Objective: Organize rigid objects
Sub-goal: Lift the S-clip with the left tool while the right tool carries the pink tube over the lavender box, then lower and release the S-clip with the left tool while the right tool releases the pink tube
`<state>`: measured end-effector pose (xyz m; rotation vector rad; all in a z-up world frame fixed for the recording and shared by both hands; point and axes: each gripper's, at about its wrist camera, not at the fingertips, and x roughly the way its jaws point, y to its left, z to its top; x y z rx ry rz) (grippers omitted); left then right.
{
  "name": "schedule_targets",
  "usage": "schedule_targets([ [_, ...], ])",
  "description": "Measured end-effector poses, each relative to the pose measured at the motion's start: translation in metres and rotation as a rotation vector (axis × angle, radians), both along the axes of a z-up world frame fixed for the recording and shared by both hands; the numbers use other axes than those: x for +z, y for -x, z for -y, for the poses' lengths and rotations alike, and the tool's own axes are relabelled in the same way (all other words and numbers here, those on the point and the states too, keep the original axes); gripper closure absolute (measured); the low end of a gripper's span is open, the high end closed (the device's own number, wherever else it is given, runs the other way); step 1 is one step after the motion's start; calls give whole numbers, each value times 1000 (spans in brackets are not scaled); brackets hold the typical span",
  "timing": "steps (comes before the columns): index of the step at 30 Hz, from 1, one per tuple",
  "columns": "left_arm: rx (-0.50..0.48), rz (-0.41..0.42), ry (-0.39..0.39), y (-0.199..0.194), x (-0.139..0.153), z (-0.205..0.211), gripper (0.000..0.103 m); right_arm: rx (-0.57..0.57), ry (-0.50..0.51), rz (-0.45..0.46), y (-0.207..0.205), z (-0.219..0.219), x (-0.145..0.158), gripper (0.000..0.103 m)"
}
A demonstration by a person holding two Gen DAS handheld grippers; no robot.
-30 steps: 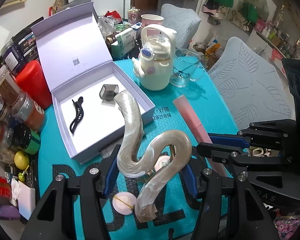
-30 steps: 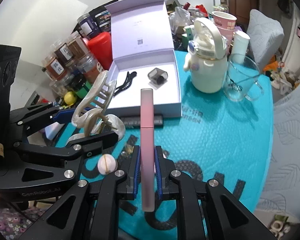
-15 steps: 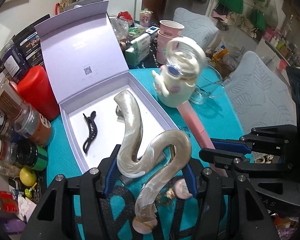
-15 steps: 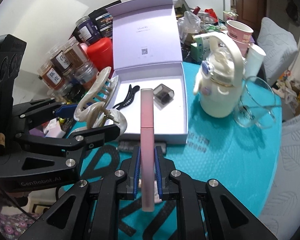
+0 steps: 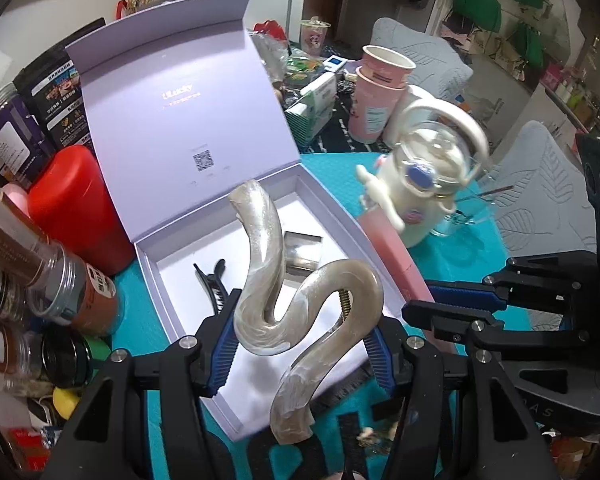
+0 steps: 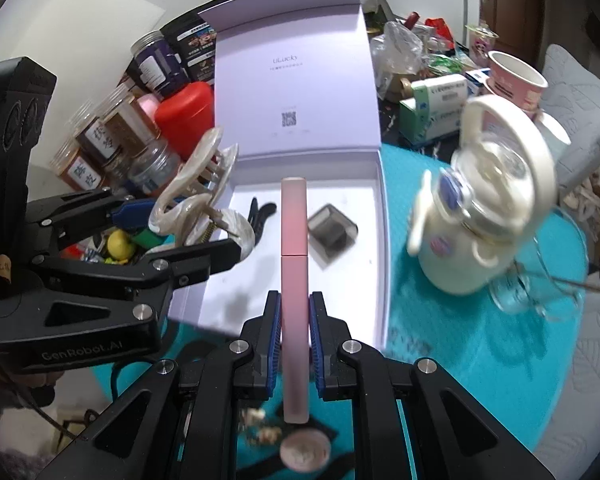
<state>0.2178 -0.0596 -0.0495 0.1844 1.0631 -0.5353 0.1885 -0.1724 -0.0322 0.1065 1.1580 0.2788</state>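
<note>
My left gripper (image 5: pixel 300 348) is shut on a pearly white hair claw clip (image 5: pixel 300 292) and holds it above the front of an open lilac box (image 5: pixel 172 248). The clip also shows in the right wrist view (image 6: pixel 196 196). My right gripper (image 6: pixel 295 320) is shut on a pink tube (image 6: pixel 294 248), held over the same box (image 6: pixel 376 248); the tube also shows in the left wrist view (image 5: pixel 392 248). In the box lie a black hair clip (image 5: pixel 210 280) and a small grey case (image 6: pixel 332 232).
A cream kettle-shaped bottle (image 6: pixel 484 216) and a glass cup (image 6: pixel 540 288) stand right of the box on the teal mat (image 6: pixel 480 340). Spice jars (image 5: pixel 60 280) and a red canister (image 5: pixel 72 208) crowd the left. Pink paper cups (image 5: pixel 376 92) stand behind. A round pink disc (image 6: pixel 304 450) lies near the front.
Both grippers have moved forward toward the box with their loads; the box now sits right under them. The round discs on the mat have slipped out of the left view.
</note>
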Motion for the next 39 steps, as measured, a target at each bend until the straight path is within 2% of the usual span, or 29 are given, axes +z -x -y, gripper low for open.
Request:
schedule_targets([
  [6, 22, -3, -16, -20, -11, -11, 47, 9, -9, -9, -25, -7, -16, 89],
  [17, 90, -58, -4, -50, -42, -33, 47, 0, -9, -47, -57, -11, -49, 89],
  [27, 119, -108, -14, -70, -71, -32, 47, -39, 16, -107, -73, -4, -72, 89],
  [39, 127, -146, -32, -83, -91, -31, 47, -46, 50, -149, -80, -2, -94, 89],
])
